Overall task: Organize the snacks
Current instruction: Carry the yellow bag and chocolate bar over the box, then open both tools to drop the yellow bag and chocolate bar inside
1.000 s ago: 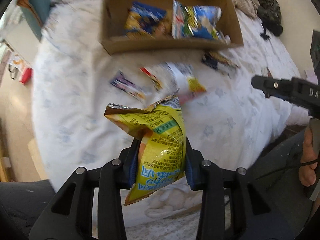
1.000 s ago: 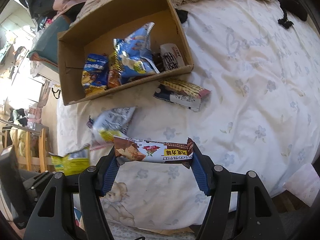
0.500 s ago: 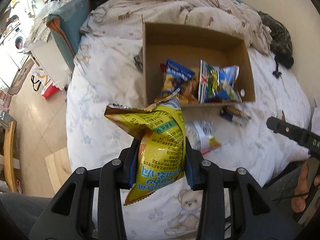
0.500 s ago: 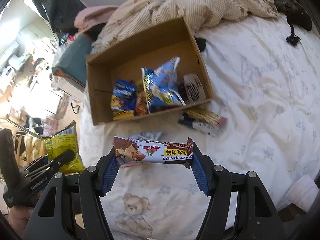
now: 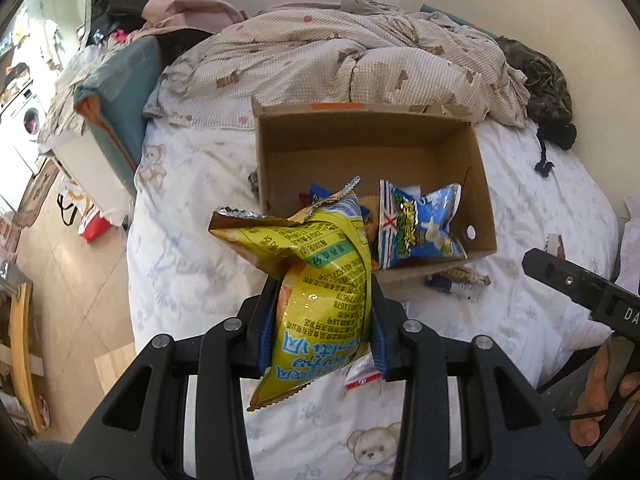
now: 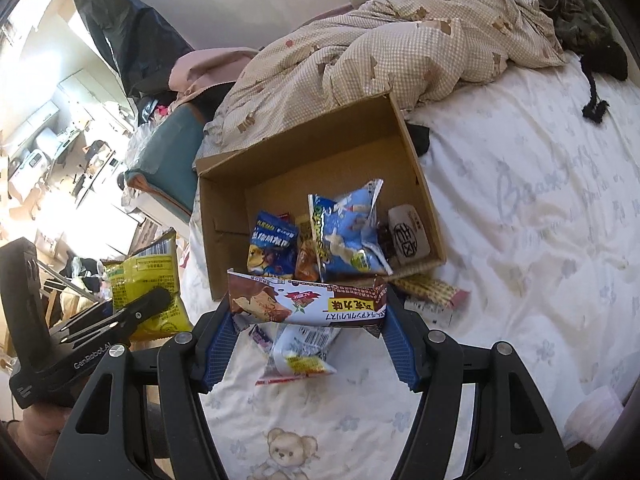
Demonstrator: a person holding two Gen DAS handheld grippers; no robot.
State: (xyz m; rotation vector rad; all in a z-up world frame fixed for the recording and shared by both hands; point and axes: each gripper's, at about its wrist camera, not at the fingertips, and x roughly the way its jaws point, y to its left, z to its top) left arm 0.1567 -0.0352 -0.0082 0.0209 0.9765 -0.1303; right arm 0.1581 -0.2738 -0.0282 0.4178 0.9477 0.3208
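My left gripper (image 5: 320, 332) is shut on a yellow snack bag (image 5: 316, 292), held above the bed in front of the cardboard box (image 5: 484, 208). The bag also shows in the right wrist view (image 6: 148, 288). My right gripper (image 6: 308, 332) is shut on a brown chocolate bar wrapper (image 6: 308, 300), held crosswise just before the box (image 6: 424, 188). The box holds a blue-white snack bag (image 6: 348, 236), a dark blue bag (image 6: 272, 248) and a white packet (image 6: 408, 232).
Loose snacks lie on the white bedsheet (image 6: 540, 220): a silver-yellow packet (image 6: 300, 352) below my right gripper and bars (image 6: 432, 292) by the box's near right corner. A checked quilt (image 5: 360, 64) is bunched behind the box. The bed's left edge drops to the floor (image 5: 68, 280).
Both grippers have risen and tilted up, so the box now sits lower and closer in each view. Each still holds its snack.
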